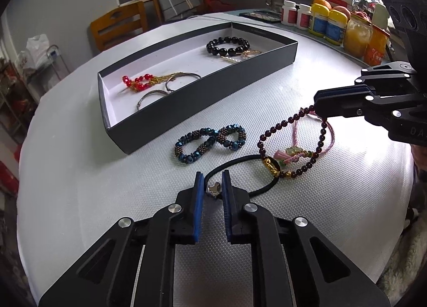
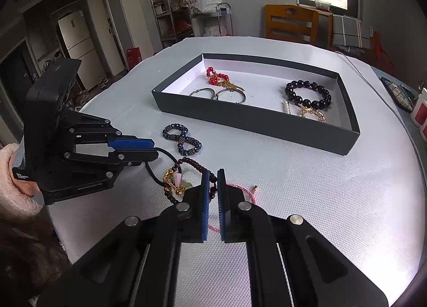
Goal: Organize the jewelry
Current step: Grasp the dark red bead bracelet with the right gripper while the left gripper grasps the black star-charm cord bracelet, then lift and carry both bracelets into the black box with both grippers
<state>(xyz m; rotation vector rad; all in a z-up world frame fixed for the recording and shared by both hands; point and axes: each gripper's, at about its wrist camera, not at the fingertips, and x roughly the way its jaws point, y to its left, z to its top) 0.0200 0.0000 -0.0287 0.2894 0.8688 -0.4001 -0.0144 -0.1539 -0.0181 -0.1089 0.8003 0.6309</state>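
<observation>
A dark box (image 1: 202, 93) (image 2: 267, 123) with a white floor holds a black bead bracelet (image 1: 228, 45) (image 2: 308, 95), red beads (image 1: 136, 83) and silver hoops (image 1: 160, 92). On the table lie a blue beaded bracelet (image 1: 210, 141) (image 2: 182, 140), a black hair tie (image 1: 240, 173), a pink cord (image 1: 331, 133) (image 2: 246, 191) and a dark red bead bracelet (image 1: 291, 144) (image 2: 196, 165). My left gripper (image 1: 212, 176) (image 2: 152, 148) is narrowly apart around the hair tie's metal charm (image 1: 213, 189). My right gripper (image 2: 213, 173) (image 1: 316, 105) is shut on the dark red bracelet.
Bottles and jars (image 1: 333, 27) stand along the table's far right edge. A wooden chair (image 1: 120, 27) (image 2: 291, 23) stands behind the table. The white textured tablecloth (image 1: 80, 173) covers the round table.
</observation>
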